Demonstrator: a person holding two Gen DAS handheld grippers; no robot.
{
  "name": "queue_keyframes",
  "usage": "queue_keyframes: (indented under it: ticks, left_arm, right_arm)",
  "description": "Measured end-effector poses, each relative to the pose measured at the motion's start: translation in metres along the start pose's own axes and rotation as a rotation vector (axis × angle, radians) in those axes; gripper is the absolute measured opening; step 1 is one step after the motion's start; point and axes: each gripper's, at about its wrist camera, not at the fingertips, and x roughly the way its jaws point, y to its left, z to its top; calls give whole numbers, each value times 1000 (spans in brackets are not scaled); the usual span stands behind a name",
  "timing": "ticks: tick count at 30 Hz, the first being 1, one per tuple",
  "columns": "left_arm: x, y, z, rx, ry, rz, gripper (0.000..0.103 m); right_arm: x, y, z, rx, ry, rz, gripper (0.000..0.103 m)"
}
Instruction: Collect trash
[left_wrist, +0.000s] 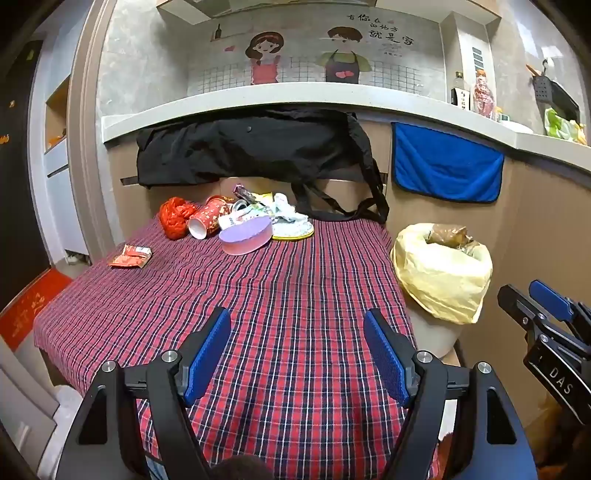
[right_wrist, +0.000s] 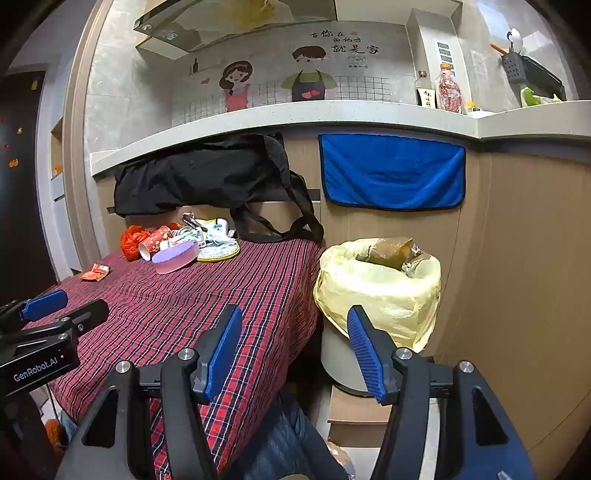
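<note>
A pile of trash lies at the far end of the red plaid table (left_wrist: 280, 295): a red mesh ball (left_wrist: 175, 216), a red paper cup (left_wrist: 207, 219) on its side, a purple oval container (left_wrist: 246, 236), crumpled wrappers (left_wrist: 258, 210) and a white-yellow cloth item (left_wrist: 293, 228). A red flat wrapper (left_wrist: 130, 256) lies apart at the left. A bin lined with a yellow bag (left_wrist: 443, 269) stands right of the table, brown trash inside. My left gripper (left_wrist: 297, 347) is open and empty over the near table. My right gripper (right_wrist: 293, 343) is open and empty, between table edge and bin (right_wrist: 380, 284).
A black bag (left_wrist: 251, 147) hangs from the counter edge (left_wrist: 258, 99) behind the pile, its straps on the table. A blue towel (left_wrist: 447, 162) hangs on the cabinet front. Bottles (left_wrist: 484, 92) stand on the counter. A cardboard box (right_wrist: 354, 413) sits under the bin.
</note>
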Motion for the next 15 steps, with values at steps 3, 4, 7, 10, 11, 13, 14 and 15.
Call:
queue_keyframes:
  ticks: [3, 4, 7, 10, 11, 13, 14, 15]
  left_arm:
    - [1, 0, 0, 10, -6, 5, 74]
    - [0, 0, 0, 16, -11, 8, 74]
    - [0, 0, 0, 22, -15, 10, 74]
    - [0, 0, 0, 23, -17, 11, 74]
    - [1, 0, 0, 22, -17, 10, 74]
    - [-2, 0, 1, 23, -16, 10, 74]
    - [-2, 0, 0, 23, -17, 10, 74]
    - [-2, 0, 0, 22, -18, 10, 74]
  right_arm:
    - [0, 0, 0, 4, 0, 1, 56]
    - [-1, 0, 0, 3, -1, 0, 56]
    - [0, 0, 0, 5, 5, 1, 56]
    - [0, 0, 0, 4, 5, 1, 56]
    - [0, -1, 0, 6, 5, 2, 56]
    - [0, -1, 0, 7, 5, 1, 56]
    - [0, -1, 0, 6, 5, 1, 56]
    - [0, -1, 0, 6, 6, 0, 56]
